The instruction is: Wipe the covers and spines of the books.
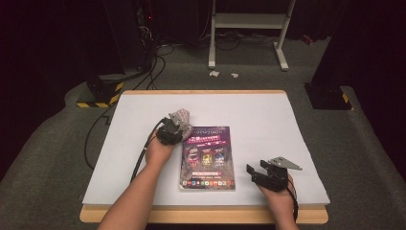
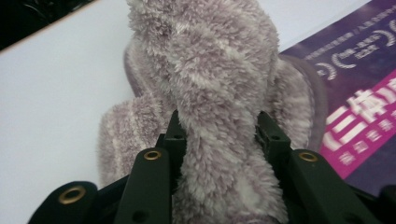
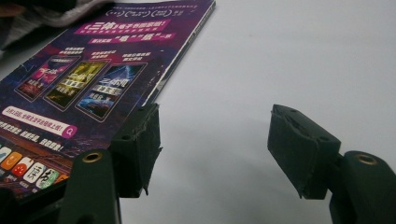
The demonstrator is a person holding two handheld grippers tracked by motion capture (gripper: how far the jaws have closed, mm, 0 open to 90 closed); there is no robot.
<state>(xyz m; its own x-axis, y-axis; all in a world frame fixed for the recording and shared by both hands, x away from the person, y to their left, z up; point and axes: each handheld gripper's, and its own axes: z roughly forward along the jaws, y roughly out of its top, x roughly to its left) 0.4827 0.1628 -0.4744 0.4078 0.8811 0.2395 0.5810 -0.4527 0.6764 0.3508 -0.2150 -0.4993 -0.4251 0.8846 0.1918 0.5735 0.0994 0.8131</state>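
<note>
One fluffy, lilac-grey striped cloth (image 2: 219,79)

A white-topped bench (image 1: 268,143) with a wooden edge fills the frame's centre, bearing a purple book (image 1: 208,158) at its middle and a fuzzy cloth (image 1: 180,116) touching the book's upper-left corner.

Bare white table (image 1: 268,115) lies right of the book (image 1: 207,158); fluffy cloth (image 1: 181,117) crowds its upper-left corner.

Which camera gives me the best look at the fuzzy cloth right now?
The left gripper view: the fuzzy lilac cloth sits close up, pinched between the jaws. The high view shows it small, beside the book. The right gripper view catches a grey edge.
</note>
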